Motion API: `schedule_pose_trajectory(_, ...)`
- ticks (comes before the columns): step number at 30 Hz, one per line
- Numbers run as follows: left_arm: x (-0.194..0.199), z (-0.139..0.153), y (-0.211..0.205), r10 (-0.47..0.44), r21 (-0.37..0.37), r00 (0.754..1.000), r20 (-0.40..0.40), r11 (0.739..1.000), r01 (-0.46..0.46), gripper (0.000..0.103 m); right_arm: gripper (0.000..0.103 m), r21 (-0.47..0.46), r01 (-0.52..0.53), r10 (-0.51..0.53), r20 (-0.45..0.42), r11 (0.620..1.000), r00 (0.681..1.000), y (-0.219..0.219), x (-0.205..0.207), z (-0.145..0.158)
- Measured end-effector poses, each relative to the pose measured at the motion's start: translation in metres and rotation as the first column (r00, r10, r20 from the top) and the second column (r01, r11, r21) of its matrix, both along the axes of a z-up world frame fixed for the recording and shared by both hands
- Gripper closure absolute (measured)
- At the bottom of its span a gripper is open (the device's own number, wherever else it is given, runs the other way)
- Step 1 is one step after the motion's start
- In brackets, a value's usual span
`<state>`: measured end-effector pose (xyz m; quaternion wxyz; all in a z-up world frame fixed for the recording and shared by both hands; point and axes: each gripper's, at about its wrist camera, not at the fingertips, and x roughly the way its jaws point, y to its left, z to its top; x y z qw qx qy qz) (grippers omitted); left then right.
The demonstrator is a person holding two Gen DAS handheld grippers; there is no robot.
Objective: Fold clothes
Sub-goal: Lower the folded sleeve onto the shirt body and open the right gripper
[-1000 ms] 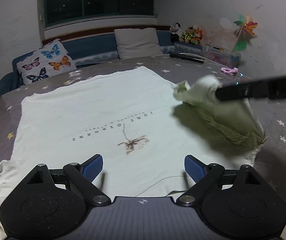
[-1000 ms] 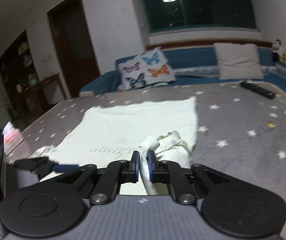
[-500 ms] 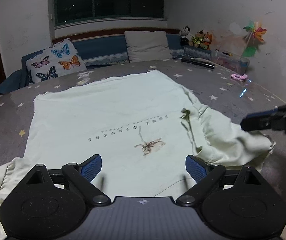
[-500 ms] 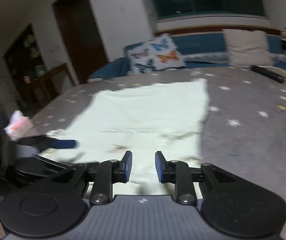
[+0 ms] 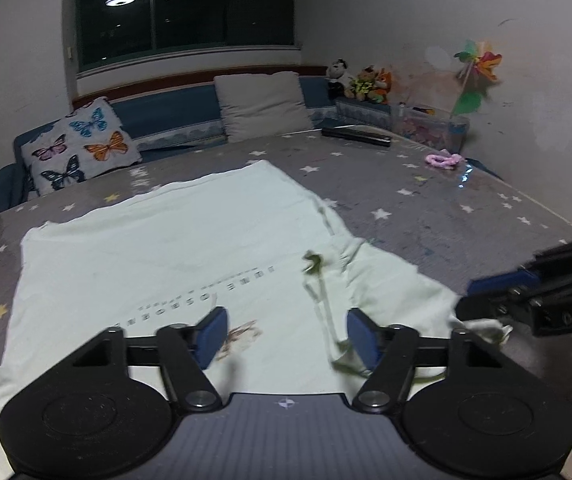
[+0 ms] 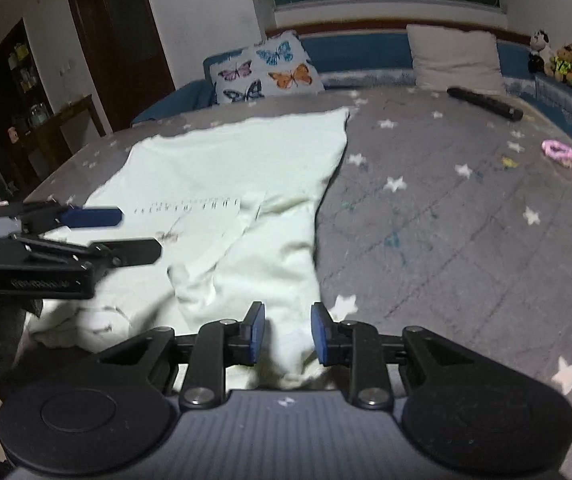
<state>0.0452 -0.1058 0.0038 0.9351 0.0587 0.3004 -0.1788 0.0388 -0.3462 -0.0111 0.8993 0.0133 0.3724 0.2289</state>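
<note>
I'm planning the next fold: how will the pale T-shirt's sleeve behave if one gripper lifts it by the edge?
The sleeve will probably flop and drape; it already lies rumpled. It looks thin and light, so it should lift easily. The T-shirt may drag along the bed cover.

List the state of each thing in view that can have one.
T-shirt: spread flat, print up, right sleeve rumpled.
Left gripper: jaws closing, nothing pinched, over the shirt.
Right gripper: open, sleeve cloth between its pads, not pinched.
Door: shut.
</note>
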Motion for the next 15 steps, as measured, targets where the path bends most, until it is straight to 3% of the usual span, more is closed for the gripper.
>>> schedule_pose_trajectory(4,0.000,-0.002,-0.013,-0.045,0.005,0.999,-0.002,0.999,0.045,0.058,0.078,0.030,-0.011,0.010,0.029,0.999,1.000,0.005,0.012,0.006)
schedule_pose_trajectory(10,-0.006,-0.002,-0.024,-0.110,0.009,0.994,0.014,0.994,0.110,0.065,0.083,0.051,-0.052,0.050,0.046,0.997,0.998,0.020,0.037,0.004)
schedule_pose_trajectory(15,-0.007,-0.007,-0.026,-0.153,0.019,0.988,0.011,0.988,0.153,0.068,0.085,0.031,-0.048,0.049,-0.039,0.998,0.998,0.020,0.053,-0.015)
